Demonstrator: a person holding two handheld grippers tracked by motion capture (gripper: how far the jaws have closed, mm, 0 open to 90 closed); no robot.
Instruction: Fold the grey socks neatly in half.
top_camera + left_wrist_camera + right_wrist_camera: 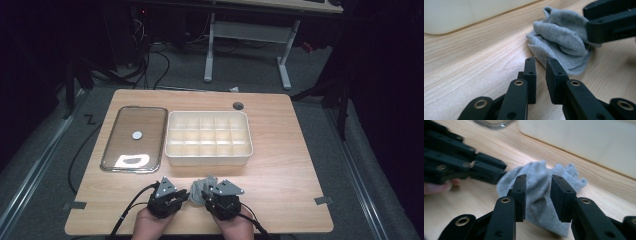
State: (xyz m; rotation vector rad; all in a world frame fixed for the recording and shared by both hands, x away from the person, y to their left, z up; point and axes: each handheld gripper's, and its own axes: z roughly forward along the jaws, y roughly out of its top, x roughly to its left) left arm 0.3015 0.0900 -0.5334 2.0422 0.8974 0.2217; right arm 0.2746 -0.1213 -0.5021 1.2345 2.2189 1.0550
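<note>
A soft, light grey sock (199, 190) lies bunched on the near bench (280, 165); a raised fold is best pinched. Left gripper (541, 65) and right gripper (538, 186) fingers are held apart, empty.

A cream compartment box (209, 159) sits on the wooden tabletop (285, 165), its grid of cells open to the top. Just beside it, on the left in the high view, lies a clear lid (122, 130) with a small round white knob (137, 135) at its middle. A grey grommet hole (238, 106) marks the tabletop's far edge.
</note>
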